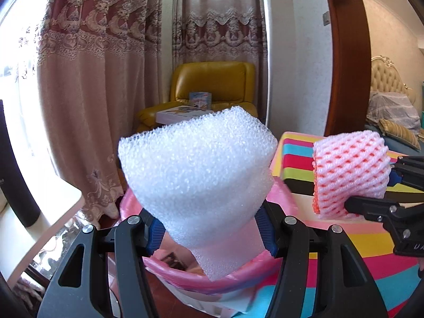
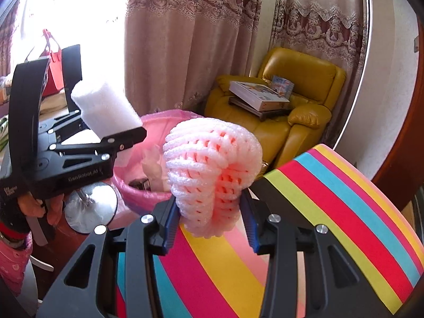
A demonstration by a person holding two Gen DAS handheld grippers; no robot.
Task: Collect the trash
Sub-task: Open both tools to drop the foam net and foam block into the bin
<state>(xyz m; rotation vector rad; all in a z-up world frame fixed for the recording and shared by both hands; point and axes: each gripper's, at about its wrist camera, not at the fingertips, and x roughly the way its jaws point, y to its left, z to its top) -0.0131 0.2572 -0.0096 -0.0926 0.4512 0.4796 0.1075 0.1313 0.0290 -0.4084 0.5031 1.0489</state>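
Carrying two pieces of packing waste toward the bin is the step in hand. Left gripper (image 1: 209,234) is clamped, jaws partly closed, on a white foam sheet (image 1: 197,175), bubbly, soft, folded into a cone, held directly above the bin (image 1: 201,282). Right gripper (image 2: 210,222) pinches a pink foam fruit net (image 2: 212,175), ribbed, springy and bunched, over the striped tabletop (image 2: 331,212). The bin, lined with a thin pink plastic bag, stands beside the table edge. Judgement: next, release the sheet over the opening, then bring the net across likewise.
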